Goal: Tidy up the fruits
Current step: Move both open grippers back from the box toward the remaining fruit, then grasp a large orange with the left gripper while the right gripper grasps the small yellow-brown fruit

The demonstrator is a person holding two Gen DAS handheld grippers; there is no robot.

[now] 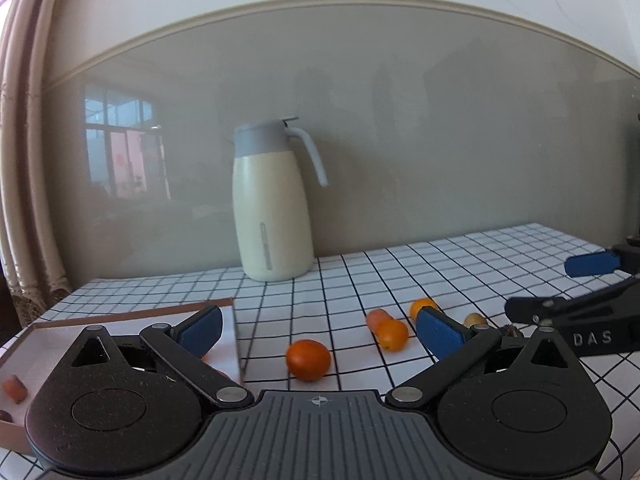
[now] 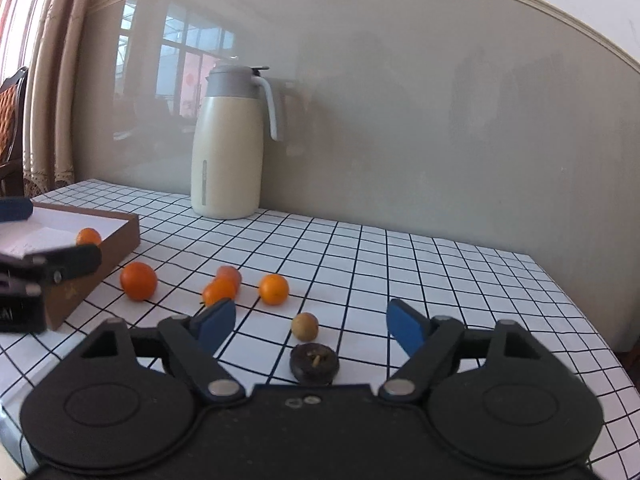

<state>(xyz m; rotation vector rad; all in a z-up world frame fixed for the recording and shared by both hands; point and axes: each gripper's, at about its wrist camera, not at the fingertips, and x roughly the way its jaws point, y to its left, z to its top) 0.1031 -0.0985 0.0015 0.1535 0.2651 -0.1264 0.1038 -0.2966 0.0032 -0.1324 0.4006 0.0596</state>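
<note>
Fruits lie loose on the checked tablecloth [image 2: 400,264], all on the handle side of the brown box [image 2: 120,236] that sits at the cloth's left end. Take that box as your landmark. Nearest its corner is one orange [image 2: 138,280]; further from the box two more sit touching, the front orange [image 2: 218,290] against a paler pinkish fruit [image 2: 230,275], then a fourth orange [image 2: 273,289] just beside them. Farthest from the box are a small tan fruit [image 2: 305,326] and a dark round fruit [image 2: 314,362], close together. Inside the box rests one small orange [image 2: 89,237], and your left view shows a reddish piece [image 1: 15,388] there too. Behind the box, against the wall, stands a cream jug [image 2: 226,144].

Your left gripper [image 1: 318,330] stands wide, empty, one finger over the box. Your right gripper [image 2: 310,322] stands fairly wide, the tan and dark fruits between its fingers, untouched.
</note>
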